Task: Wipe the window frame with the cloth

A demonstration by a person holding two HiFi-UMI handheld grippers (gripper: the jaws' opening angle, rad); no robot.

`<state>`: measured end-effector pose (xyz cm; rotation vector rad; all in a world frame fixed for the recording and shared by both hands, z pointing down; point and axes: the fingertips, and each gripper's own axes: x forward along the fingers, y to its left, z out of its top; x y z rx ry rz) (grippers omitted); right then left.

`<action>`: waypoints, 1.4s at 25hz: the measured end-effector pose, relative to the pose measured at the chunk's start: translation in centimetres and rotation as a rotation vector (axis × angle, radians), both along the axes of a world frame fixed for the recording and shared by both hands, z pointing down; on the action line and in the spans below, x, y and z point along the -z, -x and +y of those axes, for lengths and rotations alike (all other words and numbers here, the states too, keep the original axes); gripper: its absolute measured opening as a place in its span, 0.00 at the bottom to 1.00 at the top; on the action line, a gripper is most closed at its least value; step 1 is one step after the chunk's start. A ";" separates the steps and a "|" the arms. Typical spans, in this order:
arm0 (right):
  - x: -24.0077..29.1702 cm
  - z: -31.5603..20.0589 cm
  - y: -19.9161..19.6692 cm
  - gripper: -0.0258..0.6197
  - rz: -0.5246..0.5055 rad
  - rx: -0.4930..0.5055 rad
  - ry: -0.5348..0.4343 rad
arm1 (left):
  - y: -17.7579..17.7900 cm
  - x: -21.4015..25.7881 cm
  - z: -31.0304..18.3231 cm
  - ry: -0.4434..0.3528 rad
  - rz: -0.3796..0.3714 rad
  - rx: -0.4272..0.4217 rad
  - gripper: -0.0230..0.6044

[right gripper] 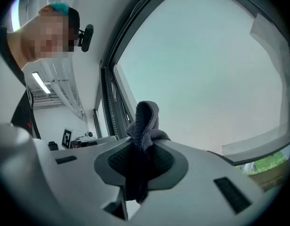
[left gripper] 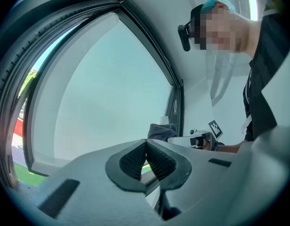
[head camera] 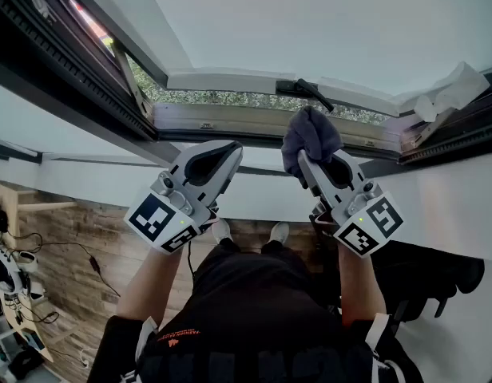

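A dark grey cloth (head camera: 310, 135) bunches out of my right gripper (head camera: 308, 164), which is shut on it; the same cloth (right gripper: 145, 124) rises between the jaws in the right gripper view. It hangs just below the window frame's lower rail (head camera: 254, 121), and whether it touches the rail I cannot tell. My left gripper (head camera: 228, 155) is shut with nothing in it, level with the right one and a little to its left. In the left gripper view its jaws (left gripper: 146, 147) meet at the tips, with the cloth (left gripper: 161, 131) beyond them.
The open sash's dark frame (head camera: 62, 50) runs diagonally at the upper left. A black window handle (head camera: 310, 92) lies on the pane's edge. A crumpled white cloth (head camera: 450, 91) sits at the frame's right corner. Below are the person's legs and a wooden floor (head camera: 70, 246).
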<state>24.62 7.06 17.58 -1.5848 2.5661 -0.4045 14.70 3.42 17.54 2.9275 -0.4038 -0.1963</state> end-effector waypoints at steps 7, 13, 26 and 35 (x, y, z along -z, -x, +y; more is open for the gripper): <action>-0.2 -1.3 0.6 0.13 0.005 0.019 -0.005 | 0.4 -0.2 -1.0 -0.005 0.003 0.013 0.07; 0.8 -3.3 2.8 0.13 0.022 0.060 -0.033 | 2.6 -0.2 -2.3 -0.020 -0.006 0.062 0.07; 3.1 -10.4 12.4 0.13 0.057 0.206 -0.121 | 12.0 -0.8 -5.7 -0.013 -0.016 0.239 0.07; 2.5 -14.1 17.1 0.13 0.045 0.257 -0.132 | 16.0 -1.0 -7.6 -0.027 -0.013 0.286 0.07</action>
